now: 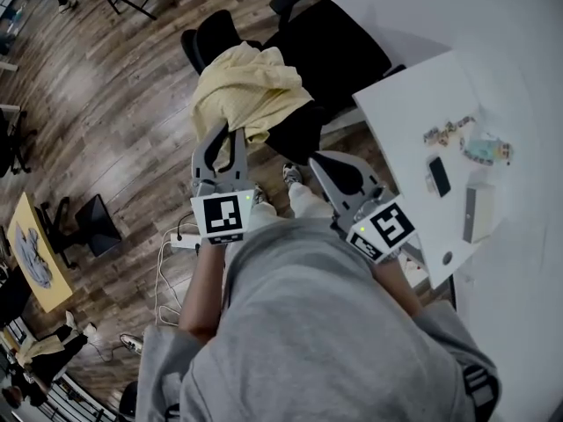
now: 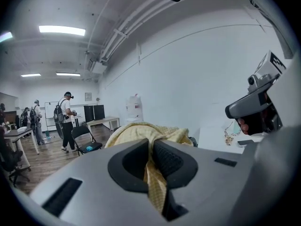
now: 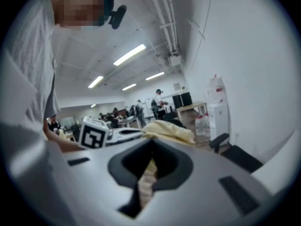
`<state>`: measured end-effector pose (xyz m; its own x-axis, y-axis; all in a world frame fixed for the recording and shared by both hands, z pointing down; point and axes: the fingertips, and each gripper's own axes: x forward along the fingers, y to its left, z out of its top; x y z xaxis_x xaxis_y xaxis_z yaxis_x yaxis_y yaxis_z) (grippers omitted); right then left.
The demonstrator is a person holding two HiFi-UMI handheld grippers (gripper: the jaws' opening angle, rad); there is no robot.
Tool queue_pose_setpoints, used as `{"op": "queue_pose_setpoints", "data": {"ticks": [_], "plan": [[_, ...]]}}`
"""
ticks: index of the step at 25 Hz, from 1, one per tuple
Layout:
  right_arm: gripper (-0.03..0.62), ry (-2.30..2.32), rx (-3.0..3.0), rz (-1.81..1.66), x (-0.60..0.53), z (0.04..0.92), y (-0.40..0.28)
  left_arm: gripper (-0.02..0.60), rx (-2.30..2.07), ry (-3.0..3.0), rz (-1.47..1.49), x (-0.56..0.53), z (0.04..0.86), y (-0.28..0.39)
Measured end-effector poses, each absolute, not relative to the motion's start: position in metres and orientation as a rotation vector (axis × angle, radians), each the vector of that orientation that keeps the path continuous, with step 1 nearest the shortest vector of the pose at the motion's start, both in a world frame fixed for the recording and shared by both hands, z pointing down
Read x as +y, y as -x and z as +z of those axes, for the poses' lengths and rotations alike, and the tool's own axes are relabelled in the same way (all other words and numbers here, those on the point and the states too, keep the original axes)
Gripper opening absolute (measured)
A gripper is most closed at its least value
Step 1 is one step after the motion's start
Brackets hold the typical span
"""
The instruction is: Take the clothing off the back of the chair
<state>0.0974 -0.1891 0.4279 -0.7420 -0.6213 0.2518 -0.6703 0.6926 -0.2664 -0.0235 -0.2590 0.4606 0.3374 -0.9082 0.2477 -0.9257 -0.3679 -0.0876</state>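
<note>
Closed narrow on a fold of the yellow garment [image 2: 141, 132] with the fingers of the left gripper [image 2: 151, 149], with cloth trailing down between the pads. Likewise pinched by the right gripper [image 3: 151, 163]: fingers nearly together on a pale strip of the same fabric.

Judging by that, mid-lift. Both holds made, but not yet clear of the black chair [image 1: 339, 55], with the bulk bunched over its back just ahead of both grippers.

Next, probably: raise both ends together, high enough to free the cloth from the chair back, then draw it toward the body. Keep the pinches firm, since so thin a fold could slip, and watch for a snag on the backrest.

Only in the head view: the whole heap of garment [image 1: 248, 86] on the chair, the left gripper [image 1: 229, 134] at its near edge, the right gripper [image 1: 327, 165] beside dark chair parts with no cloth plainly at its tips, and the white bench [image 1: 413, 117] to the right.

Only in the gripper views: the grips themselves, plus people [image 2: 66, 121] standing far back in the room.
</note>
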Motion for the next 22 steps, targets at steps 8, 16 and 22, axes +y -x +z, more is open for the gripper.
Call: {"op": "queue_pose_setpoints", "data": {"ticks": [8,16,22], "plan": [[0.034,-1.17,-2.722,0.527,-0.173,0.43,-0.107,0.055,-1.679,-2.556,0.366,-0.259,0.454,0.019],[0.034,-1.258,-2.69,0.53,-0.162,0.431,-0.11,0.055,-1.624,-2.634,0.316,-0.265,0.438,0.015],[0.034,-1.321,-2.668,0.536,-0.158,0.432,-0.111,0.055,-1.613,-2.649,0.294,-0.268,0.433,0.018]]}}
